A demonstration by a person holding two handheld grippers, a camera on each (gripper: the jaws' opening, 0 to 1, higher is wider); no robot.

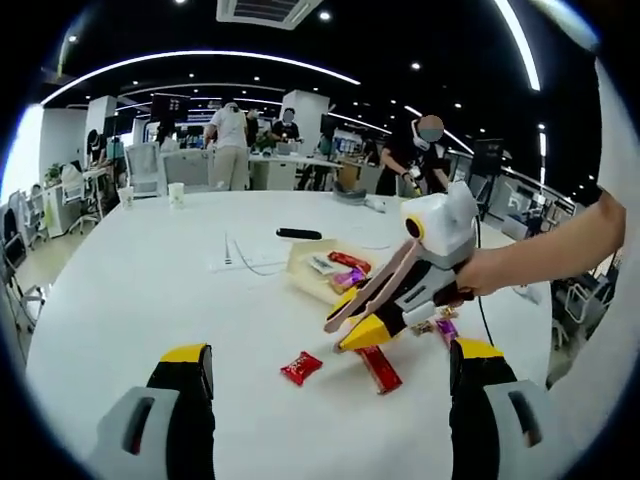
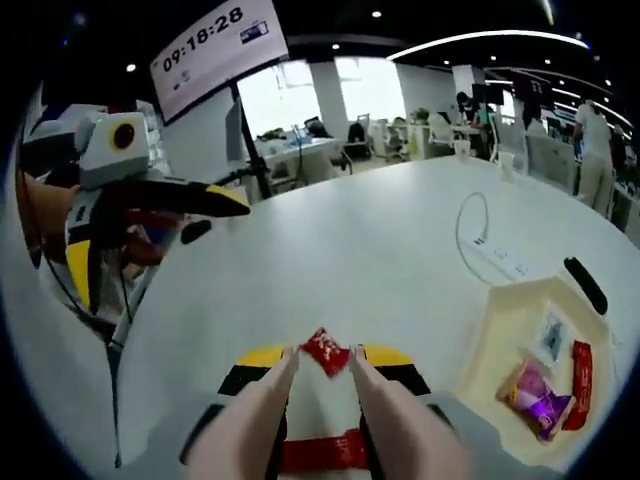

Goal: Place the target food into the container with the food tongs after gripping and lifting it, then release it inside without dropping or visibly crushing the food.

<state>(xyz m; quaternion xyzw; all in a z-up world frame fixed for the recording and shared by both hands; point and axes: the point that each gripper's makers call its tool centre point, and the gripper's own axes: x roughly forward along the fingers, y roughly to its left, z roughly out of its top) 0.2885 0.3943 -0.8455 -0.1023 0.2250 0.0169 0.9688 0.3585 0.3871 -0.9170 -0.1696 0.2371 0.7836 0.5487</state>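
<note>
left hand-held gripper (image 1: 330, 385) sat wide apart, nothing between its jaws, low over the white bench (image 1: 150, 290). right hand-held gripper (image 1: 352, 333) came in from 3 o'clock in the left gripper view, carrying pink food tongs (image 1: 375, 290) with tips apart, just above a small red candy (image 1: 301, 367). in the right gripper view the tongs (image 2: 320, 400) opened narrowly around that red candy (image 2: 326, 352), whether touching it i could not tell; right hand-held gripper held the tongs. a longer red wrapper (image 1: 379, 369) lay near at 4 o'clock of the candy. container (image 2: 500, 350), a cream tray, sat at 3 o'clock with purple and red packets inside, near the bench edge. a black remote (image 1: 298, 234) and white cable (image 2: 480, 235) lay beyond at 12 o'clock. open bench spread wide toward 9 o'clock.
</note>
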